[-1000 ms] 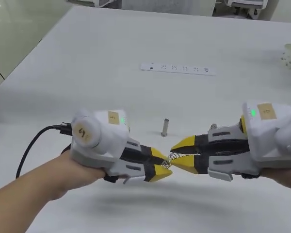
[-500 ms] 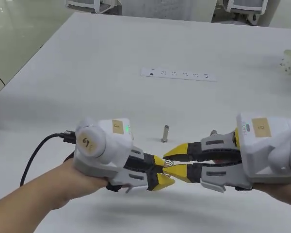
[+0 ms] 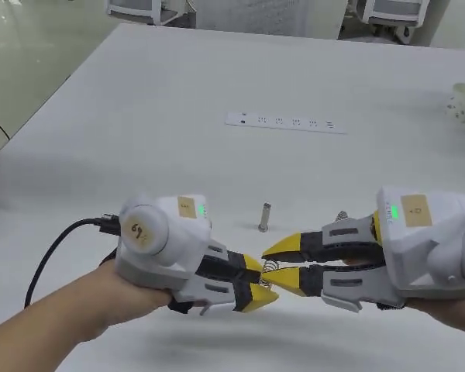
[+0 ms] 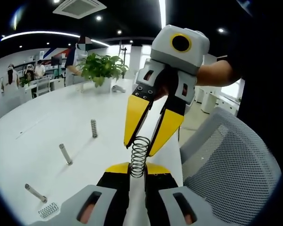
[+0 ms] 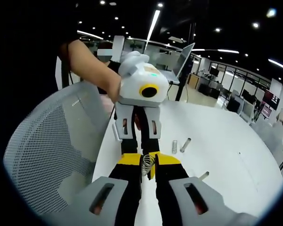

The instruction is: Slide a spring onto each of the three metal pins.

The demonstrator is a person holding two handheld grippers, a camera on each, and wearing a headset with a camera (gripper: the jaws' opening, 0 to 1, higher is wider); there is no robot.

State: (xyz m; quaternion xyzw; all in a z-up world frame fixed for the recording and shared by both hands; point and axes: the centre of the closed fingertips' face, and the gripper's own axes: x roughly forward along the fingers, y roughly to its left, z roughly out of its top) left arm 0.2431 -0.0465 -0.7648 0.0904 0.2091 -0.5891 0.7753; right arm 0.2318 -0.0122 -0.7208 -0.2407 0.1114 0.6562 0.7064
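A small metal spring [image 3: 270,268] hangs above the white table between my two grippers. My left gripper [image 3: 263,285] is shut on one end of it and my right gripper [image 3: 273,260] on the other. In the left gripper view my own jaws [image 4: 137,168] pinch the base of the spring [image 4: 138,157], and the right gripper [image 4: 140,147] clamps its top. A bare pin [image 3: 264,216] stands upright just beyond the tips. A second pin [image 3: 342,215], wearing a spring, peeks out behind the right gripper. A third pin [image 4: 35,193] lies flat beside a loose spring [image 4: 48,210].
A white power strip [image 3: 285,122] lies farther back on the table. A black cable [image 3: 58,232] trails from the left gripper toward the near left edge. A mesh chair [image 4: 226,160] is beside the table, and a potted plant [image 4: 101,70] stands at its far end.
Half a second ago the right gripper's jaws were parted around the spring; they have now shut on it. Both grippers have stayed in about the same place.
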